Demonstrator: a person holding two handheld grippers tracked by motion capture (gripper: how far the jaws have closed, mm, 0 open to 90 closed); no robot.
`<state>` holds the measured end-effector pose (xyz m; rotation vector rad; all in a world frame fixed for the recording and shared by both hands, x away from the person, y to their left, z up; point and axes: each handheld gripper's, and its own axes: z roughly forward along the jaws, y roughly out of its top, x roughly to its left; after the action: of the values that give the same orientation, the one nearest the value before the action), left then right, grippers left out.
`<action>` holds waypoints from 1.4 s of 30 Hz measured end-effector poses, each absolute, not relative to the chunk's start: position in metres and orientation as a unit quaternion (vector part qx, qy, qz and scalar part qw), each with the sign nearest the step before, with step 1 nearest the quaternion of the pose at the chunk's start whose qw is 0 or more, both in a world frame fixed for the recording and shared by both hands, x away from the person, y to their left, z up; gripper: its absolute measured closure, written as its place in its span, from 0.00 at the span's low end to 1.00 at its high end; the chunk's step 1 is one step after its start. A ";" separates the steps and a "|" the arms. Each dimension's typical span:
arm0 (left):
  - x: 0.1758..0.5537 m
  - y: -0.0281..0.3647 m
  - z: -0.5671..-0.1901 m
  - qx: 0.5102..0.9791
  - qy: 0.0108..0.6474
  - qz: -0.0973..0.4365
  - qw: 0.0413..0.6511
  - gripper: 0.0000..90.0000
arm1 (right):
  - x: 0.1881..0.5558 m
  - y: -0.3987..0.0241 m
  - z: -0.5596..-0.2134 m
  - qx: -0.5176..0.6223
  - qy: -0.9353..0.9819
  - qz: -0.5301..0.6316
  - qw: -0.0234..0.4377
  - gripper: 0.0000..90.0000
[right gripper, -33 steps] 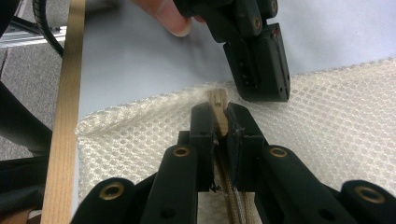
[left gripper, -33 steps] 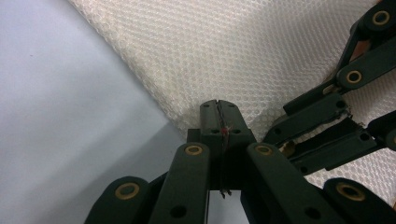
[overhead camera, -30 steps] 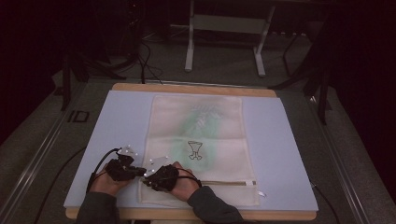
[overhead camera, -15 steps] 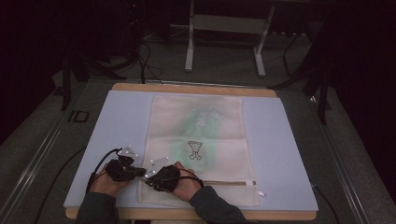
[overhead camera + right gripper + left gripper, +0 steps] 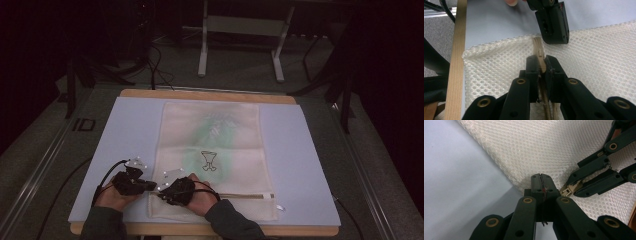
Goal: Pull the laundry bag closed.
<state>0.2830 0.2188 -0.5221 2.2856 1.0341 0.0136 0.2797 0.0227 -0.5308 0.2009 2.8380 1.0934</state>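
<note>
Mesh bag (image 5: 212, 150) lies flat on the blue mat (image 5: 310, 165), its zipper (image 5: 245, 195) running along the near end toward 3 o'clock. At 7 o'clock on the mat, the left gripper (image 5: 541, 182) has its jaws pressed together on the bag's edge at the zipper's end. Just beside it toward 3 o'clock, the right gripper (image 5: 541, 66) is clamped on the beige zipper pull (image 5: 541, 62). Risk as I judge it: the small pull could slip free, or the left pinch could lose the mesh so the bag bunches.
</note>
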 end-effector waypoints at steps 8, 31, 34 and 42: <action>0.283 0.218 -0.522 0.868 0.389 0.006 0.308 1.00 | 0.277 0.023 -0.529 0.061 0.932 0.354 0.052 0.91; 0.281 0.218 -0.523 0.869 0.384 0.018 0.311 1.00 | 0.277 0.011 -0.525 0.059 0.935 0.344 0.056 0.91; 0.281 0.218 -0.523 0.870 0.382 0.017 0.311 1.00 | 0.277 0.010 -0.525 0.058 0.935 0.344 0.057 0.91; 0.281 0.219 -0.523 0.869 0.383 0.016 0.313 1.00 | 0.276 0.008 -0.524 0.057 0.936 0.342 0.058 0.91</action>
<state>0.2810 0.2185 -0.5230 2.2920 1.0108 0.0420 0.2762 0.0079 -0.5241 0.1740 2.8373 1.0363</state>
